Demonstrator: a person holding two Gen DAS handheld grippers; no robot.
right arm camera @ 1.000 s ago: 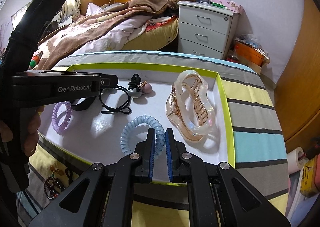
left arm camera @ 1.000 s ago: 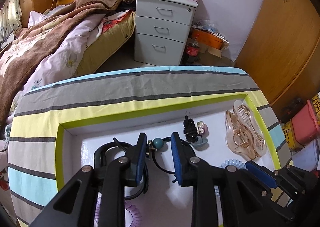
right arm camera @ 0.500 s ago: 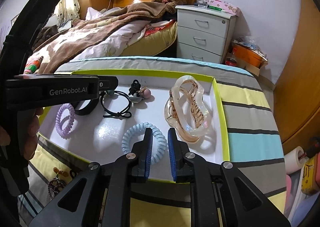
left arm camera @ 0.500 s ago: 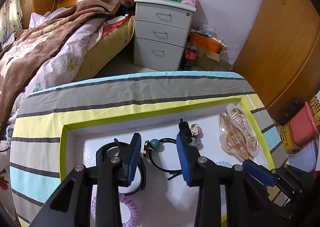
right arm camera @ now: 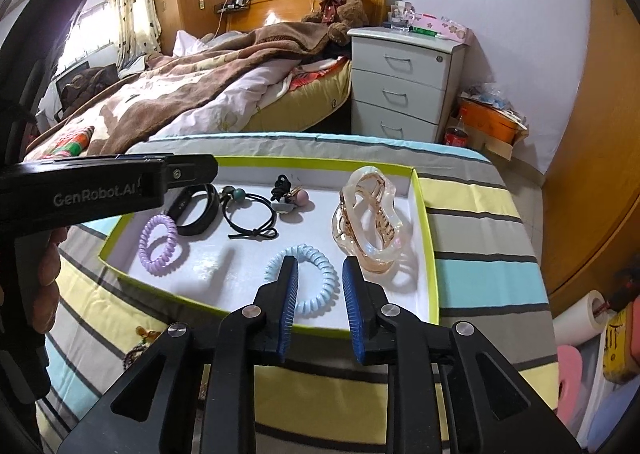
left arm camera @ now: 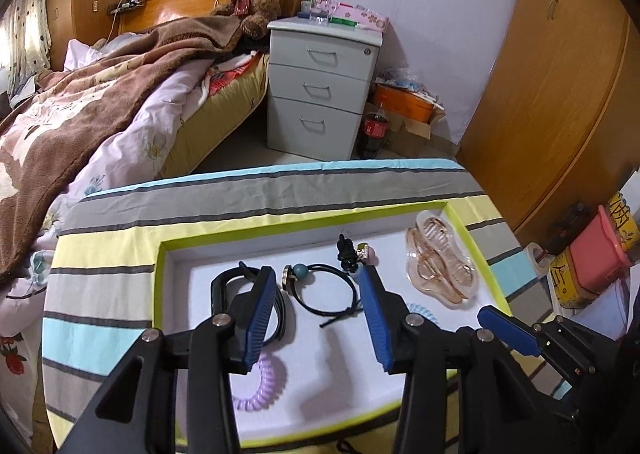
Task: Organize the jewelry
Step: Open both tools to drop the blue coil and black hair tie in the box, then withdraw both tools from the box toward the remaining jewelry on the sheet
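A white tray with a lime rim lies on the striped cloth. In it are a black hair tie with a teal bead, a black band, a purple coil tie, a blue coil tie, a small black-and-pink clip and a clear amber claw clip. My left gripper is open and empty above the black hair tie. My right gripper is open and empty above the blue coil tie.
Beaded jewelry lies on the striped cloth in front of the tray. A bed and a grey drawer unit stand behind the table. Boxes and a paper roll sit to the right.
Both grippers have opened wider and drawn back and up from the tray. The black hair tie now lies free between the left fingers; the right gripper, nearly shut before, is open.
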